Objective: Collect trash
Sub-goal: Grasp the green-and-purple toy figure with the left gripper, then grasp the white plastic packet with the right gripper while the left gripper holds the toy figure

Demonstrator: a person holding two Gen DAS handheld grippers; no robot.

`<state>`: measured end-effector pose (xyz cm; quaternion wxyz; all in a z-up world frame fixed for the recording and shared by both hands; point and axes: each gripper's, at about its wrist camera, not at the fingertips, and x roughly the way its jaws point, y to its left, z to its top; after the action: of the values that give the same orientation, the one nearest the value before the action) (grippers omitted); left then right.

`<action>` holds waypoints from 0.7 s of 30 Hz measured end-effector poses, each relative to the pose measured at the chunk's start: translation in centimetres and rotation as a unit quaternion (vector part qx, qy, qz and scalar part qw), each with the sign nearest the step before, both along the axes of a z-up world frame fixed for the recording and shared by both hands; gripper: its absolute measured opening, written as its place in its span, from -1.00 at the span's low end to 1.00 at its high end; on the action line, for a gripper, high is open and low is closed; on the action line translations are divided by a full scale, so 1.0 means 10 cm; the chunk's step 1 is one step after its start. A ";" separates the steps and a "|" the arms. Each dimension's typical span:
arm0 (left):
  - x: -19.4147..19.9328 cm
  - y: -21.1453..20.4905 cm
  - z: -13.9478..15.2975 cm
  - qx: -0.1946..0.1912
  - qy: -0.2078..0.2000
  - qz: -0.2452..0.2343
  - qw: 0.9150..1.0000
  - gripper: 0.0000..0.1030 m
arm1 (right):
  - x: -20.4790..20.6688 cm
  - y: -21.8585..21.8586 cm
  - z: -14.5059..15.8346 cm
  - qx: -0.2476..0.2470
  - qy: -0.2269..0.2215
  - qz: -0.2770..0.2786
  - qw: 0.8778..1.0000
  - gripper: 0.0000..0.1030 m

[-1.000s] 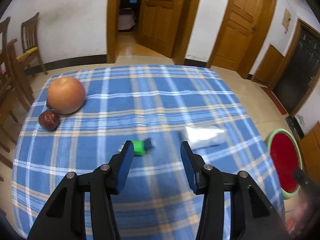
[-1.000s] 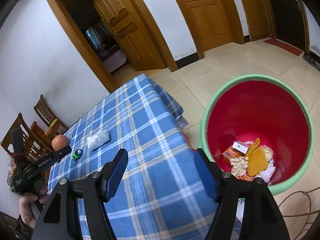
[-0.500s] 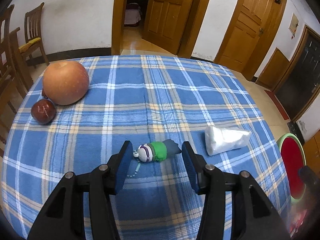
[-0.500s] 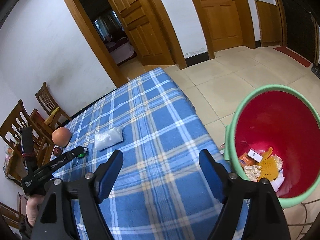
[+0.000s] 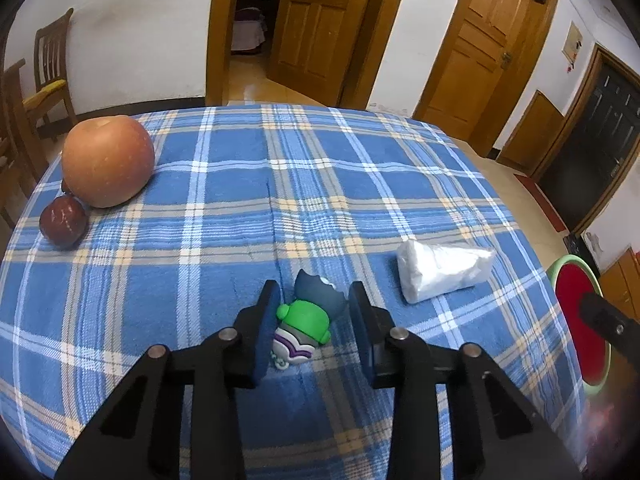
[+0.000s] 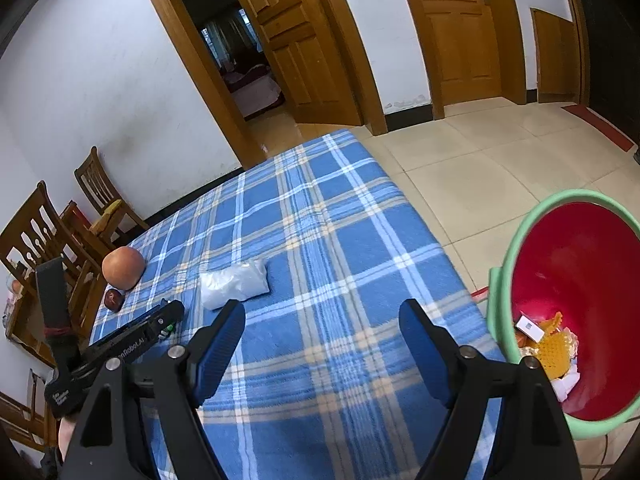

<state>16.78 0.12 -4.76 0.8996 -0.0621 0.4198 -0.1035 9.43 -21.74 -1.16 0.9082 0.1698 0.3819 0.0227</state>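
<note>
Black tongs (image 5: 313,320), blue pads (image 5: 267,336)

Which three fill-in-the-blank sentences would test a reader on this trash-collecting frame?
1. The small toy figure between the left gripper's closing jaws has a ____ body.
2. The white packet lies on the ____ checked tablecloth.
3. The bin with the green rim is ____ inside.
4. Nothing is between the jaws of the ____ gripper.

Missing words: green; blue; red; right
</note>
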 end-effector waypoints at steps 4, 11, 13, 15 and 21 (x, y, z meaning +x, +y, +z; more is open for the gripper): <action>-0.03 0.04 0.02 -0.006 -0.006 0.003 1.000 -0.32 | 0.10 0.10 -0.02 -0.006 0.003 0.012 1.000 0.58; -0.04 0.23 0.09 -0.019 -0.014 0.039 0.999 -0.32 | 0.32 0.38 -0.07 -0.020 0.010 0.041 0.999 0.62; -0.04 0.28 0.09 -0.018 -0.013 0.048 0.999 -0.32 | 0.41 0.49 -0.10 -0.028 0.015 0.051 0.998 0.64; -0.04 0.33 0.08 -0.019 -0.011 0.056 0.998 -0.32 | 0.47 0.57 -0.13 -0.033 0.019 0.058 0.998 0.64; -0.04 0.47 0.10 -0.015 -0.014 0.082 0.996 -0.32 | 0.65 0.80 -0.22 -0.049 0.030 0.074 0.996 0.65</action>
<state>16.38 4.82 -3.79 0.9097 -0.1087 0.3992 -0.0363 15.91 -13.70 -3.39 0.8993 0.0969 0.4214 0.0661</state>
